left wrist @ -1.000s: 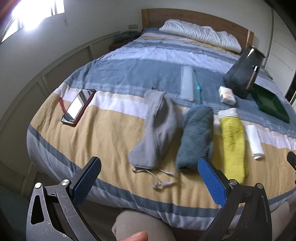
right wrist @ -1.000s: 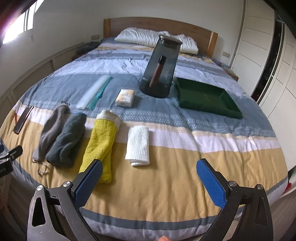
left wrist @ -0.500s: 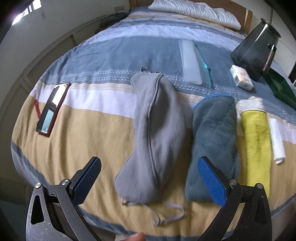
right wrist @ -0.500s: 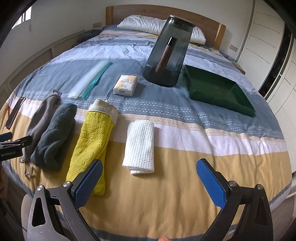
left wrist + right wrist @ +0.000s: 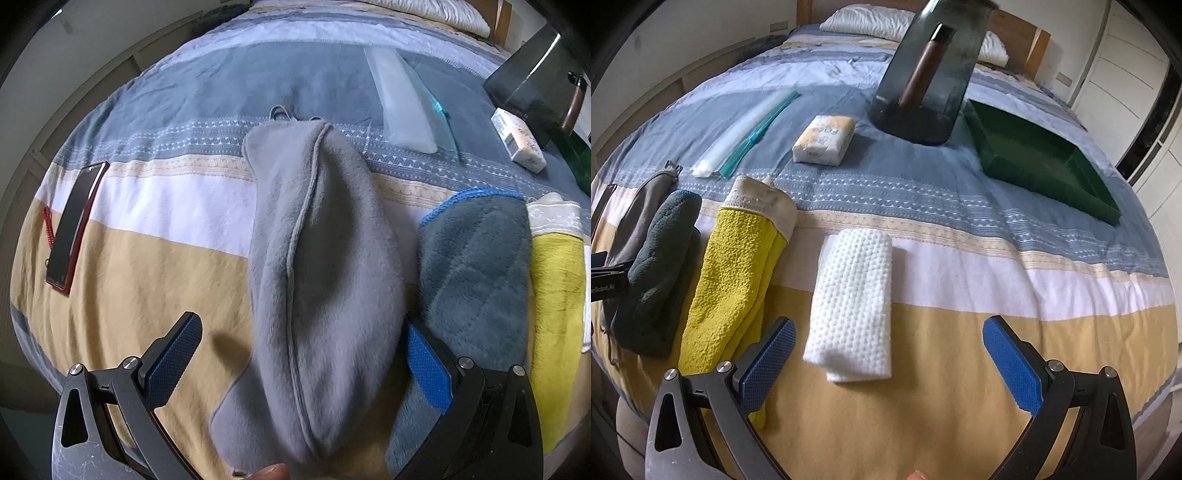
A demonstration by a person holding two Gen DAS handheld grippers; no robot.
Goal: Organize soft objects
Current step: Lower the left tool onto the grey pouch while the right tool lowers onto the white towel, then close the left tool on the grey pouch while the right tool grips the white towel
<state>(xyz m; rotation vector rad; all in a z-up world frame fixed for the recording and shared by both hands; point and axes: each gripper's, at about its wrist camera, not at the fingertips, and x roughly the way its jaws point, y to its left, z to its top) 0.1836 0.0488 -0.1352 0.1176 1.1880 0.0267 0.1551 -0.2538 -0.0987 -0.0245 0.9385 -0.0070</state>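
Note:
A grey fleece pouch lies lengthwise on the striped bedspread, and its near end sits between the fingers of my open left gripper. Beside it on the right lie a dark teal towel and a yellow cloth. In the right wrist view the folded white cloth lies just ahead of my open, empty right gripper, with the yellow cloth, the teal towel and the grey pouch to its left.
A green tray sits at the right of the bed behind a dark glass jug. A tissue pack and a clear zip bag lie mid-bed. A phone in a red case lies at the left.
Both grippers have moved forward and down toward the bed. The left one now straddles the grey pouch; the right one has closed in on the white cloth.

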